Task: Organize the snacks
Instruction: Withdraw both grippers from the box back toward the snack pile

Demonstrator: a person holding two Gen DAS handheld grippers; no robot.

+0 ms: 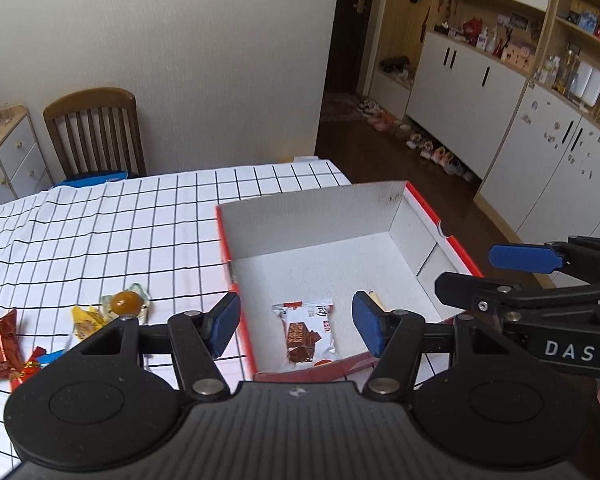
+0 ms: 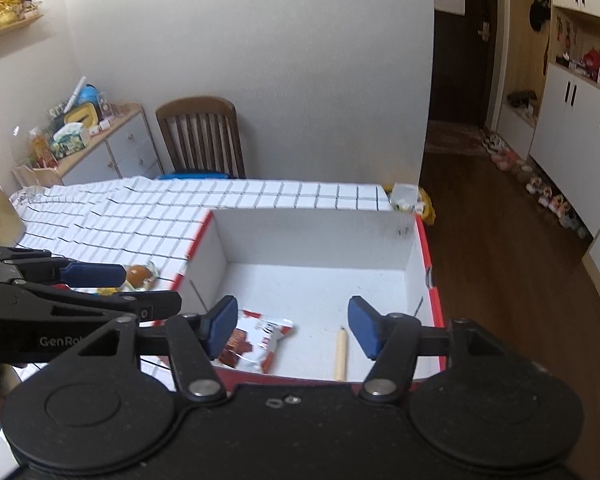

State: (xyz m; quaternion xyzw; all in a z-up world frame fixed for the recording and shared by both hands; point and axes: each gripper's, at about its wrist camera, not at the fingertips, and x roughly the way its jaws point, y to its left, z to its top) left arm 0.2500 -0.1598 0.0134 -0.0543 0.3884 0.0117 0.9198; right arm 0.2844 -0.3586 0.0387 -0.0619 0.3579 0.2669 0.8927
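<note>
A: Now, far left, loose snacks and a jelly cup lie on the checked tablecloth; the left gripper hangs over the box, fingers apart, empty.

B: Its next pick should straddle one wrapper cleanly. Chocolate wafer pack sits inside.

A: Right gripper, fingers apart, empty; its view alone shows the wooden stick full length.

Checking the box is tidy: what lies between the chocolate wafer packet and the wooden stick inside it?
Nothing: in the right wrist view, bare white box floor separates the wafer packet from the wooden stick.
</note>
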